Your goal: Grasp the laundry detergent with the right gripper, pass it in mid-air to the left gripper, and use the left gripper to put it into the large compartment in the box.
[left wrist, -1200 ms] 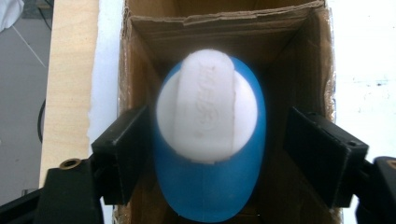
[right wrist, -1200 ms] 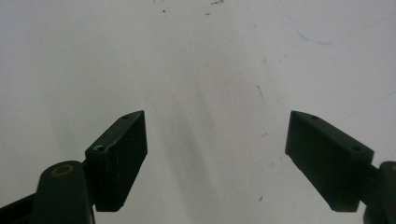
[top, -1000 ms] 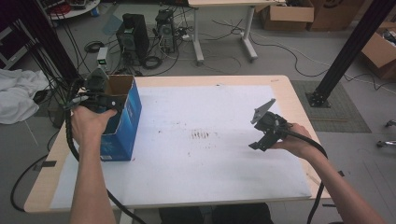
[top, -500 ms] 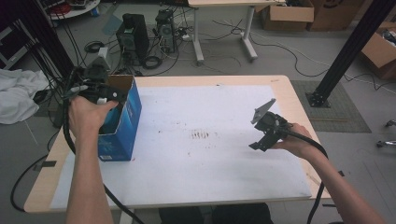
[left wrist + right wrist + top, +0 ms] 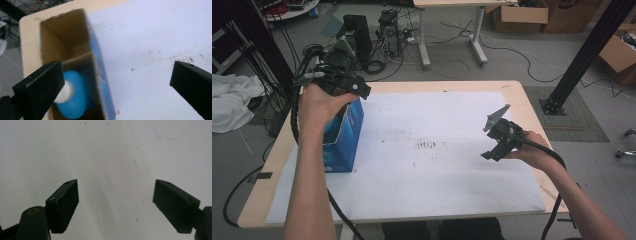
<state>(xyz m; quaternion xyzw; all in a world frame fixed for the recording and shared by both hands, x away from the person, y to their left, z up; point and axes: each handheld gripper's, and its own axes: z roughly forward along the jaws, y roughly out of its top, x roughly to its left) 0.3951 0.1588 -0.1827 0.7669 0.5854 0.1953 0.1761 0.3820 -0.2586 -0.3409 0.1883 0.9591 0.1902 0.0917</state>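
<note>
Wooden desk (image 5: 532, 107) under a white sheet (image 5: 437, 170), marked with dark specks mid-way. At its left edge, upright blue carton (image 5: 343, 137), top flaps open. Inside, down at the bottom, blue roll with a white core (image 5: 73, 97), lying loose: placing looks done, only closing or clearing left. Above the carton, left gripper (image 5: 117, 82), fingers just spread to their widest, nothing between them. Well apart at right, right gripper (image 5: 116, 202) over bare sheet, fingers wide and empty.

No readable text on anything.
</note>
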